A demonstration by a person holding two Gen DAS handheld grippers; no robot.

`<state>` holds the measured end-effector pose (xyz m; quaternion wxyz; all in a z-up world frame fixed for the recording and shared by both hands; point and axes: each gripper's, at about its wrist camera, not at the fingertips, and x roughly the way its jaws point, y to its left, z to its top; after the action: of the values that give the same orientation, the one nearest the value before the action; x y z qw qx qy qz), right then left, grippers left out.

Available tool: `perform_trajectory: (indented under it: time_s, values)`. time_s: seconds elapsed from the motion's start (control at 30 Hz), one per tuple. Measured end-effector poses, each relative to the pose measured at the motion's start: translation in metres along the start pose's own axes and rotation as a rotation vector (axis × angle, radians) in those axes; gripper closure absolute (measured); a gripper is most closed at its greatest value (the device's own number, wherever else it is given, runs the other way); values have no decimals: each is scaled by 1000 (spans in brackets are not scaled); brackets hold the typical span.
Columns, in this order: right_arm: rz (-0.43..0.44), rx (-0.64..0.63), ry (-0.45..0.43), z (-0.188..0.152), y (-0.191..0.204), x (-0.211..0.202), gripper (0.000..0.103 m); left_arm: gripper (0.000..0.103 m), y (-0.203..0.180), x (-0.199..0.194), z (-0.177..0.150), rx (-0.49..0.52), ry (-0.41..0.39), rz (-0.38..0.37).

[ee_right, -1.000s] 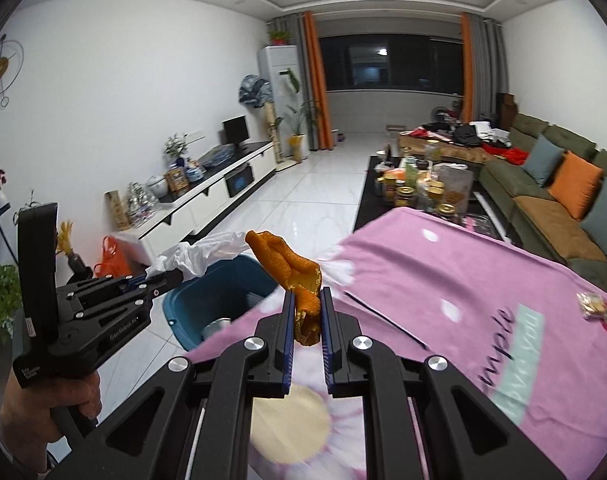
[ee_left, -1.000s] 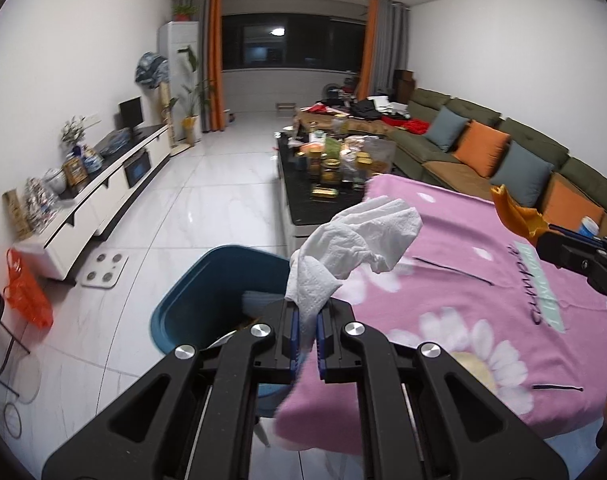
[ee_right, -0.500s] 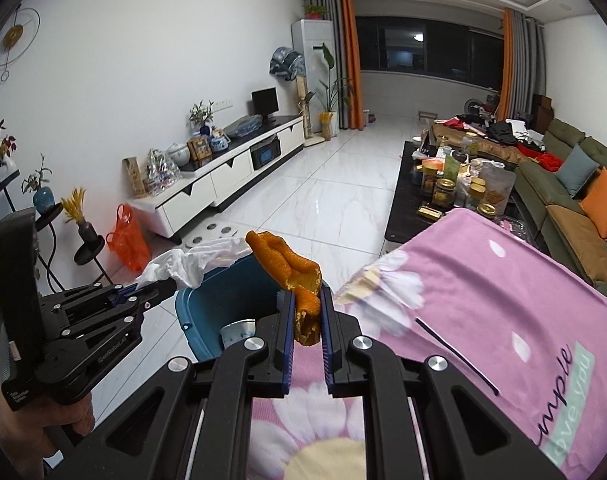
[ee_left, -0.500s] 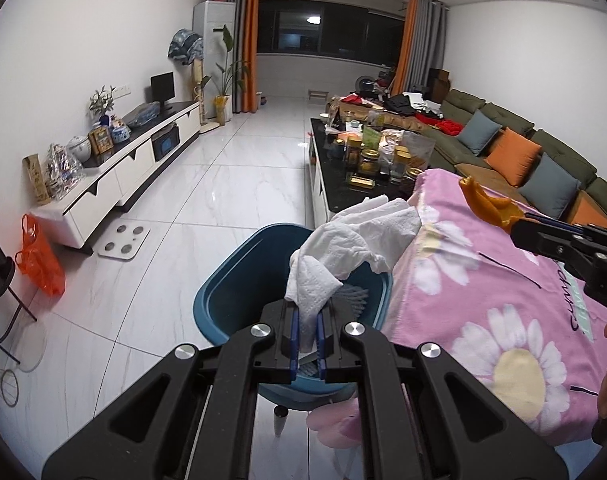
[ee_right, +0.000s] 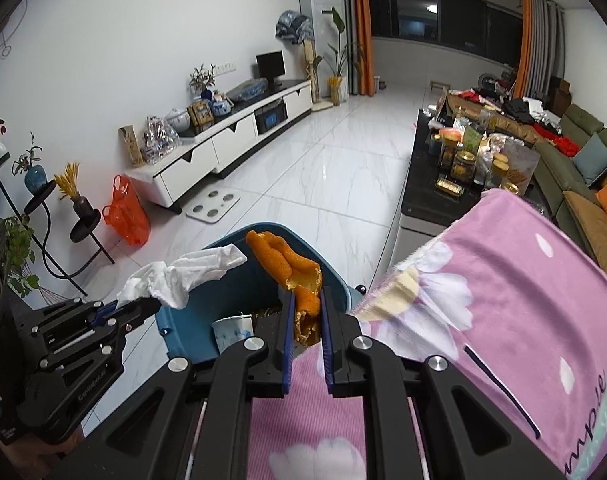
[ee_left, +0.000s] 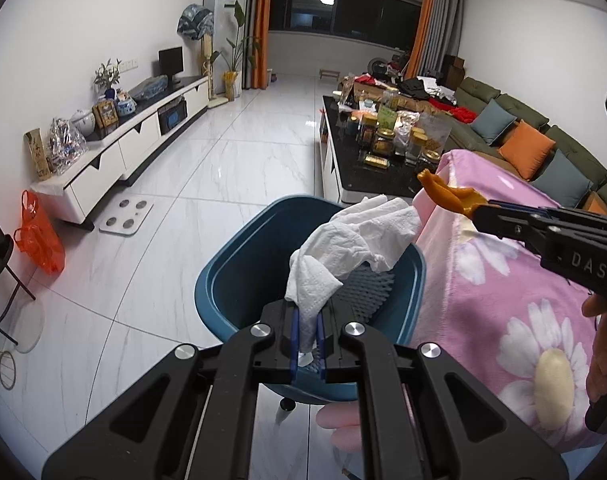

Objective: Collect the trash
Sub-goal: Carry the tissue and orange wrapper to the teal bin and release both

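Orange peel (ee_right: 291, 268) in right claw (ee_right: 306, 322) — long axis up-left, over bin (ee_right: 259, 240).

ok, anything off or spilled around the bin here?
No spill visible. The crumpled white tissue and the orange peel are each clamped in a gripper over the open blue plastic bin. Only oddity: the pink floral blanket drapes right against the bin's rim.

Teal bin (ee_left: 231, 280), pink daisy-patterned cloth (ee_left: 503, 304)
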<state>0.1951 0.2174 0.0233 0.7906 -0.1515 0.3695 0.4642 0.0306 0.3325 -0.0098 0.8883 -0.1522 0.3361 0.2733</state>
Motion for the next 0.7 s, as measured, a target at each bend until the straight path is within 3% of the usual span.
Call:
perform_trajectory:
  time_s: [0.7]
  values:
    - [1,-88,240,17,15,91,92,96,-15,94,-4,-13,118,21]
